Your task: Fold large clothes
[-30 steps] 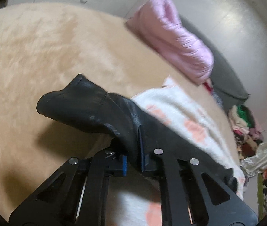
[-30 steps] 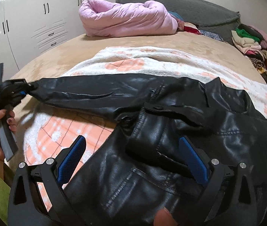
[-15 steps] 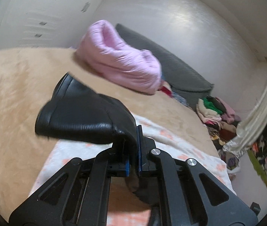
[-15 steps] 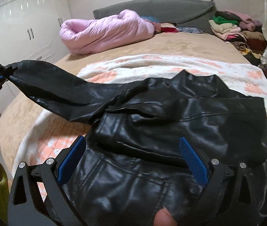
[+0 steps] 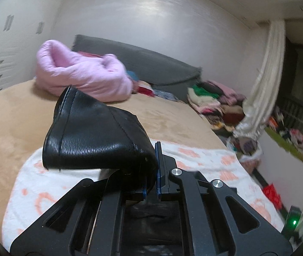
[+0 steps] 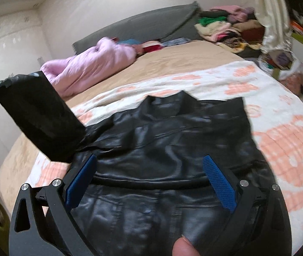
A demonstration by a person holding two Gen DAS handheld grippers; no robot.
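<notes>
A white-walled bedroom holds a bed (image 6: 183, 59) under a tan cover, with a white blanket (image 6: 279, 140) patterned in orange spread over its near part. Beyond both jaws lie a pink quilt (image 5: 83, 74), a grey headboard (image 5: 151, 66) and a heap of clothes (image 6: 226, 27). The black jacket (image 6: 172, 149) lies on the blanket directly ahead of the right gripper (image 6: 149, 183), whose jaws stand wide apart. The left gripper (image 5: 150, 183) has its jaws clamped on the sleeve (image 5: 91, 136), lifted above the bed.
</notes>
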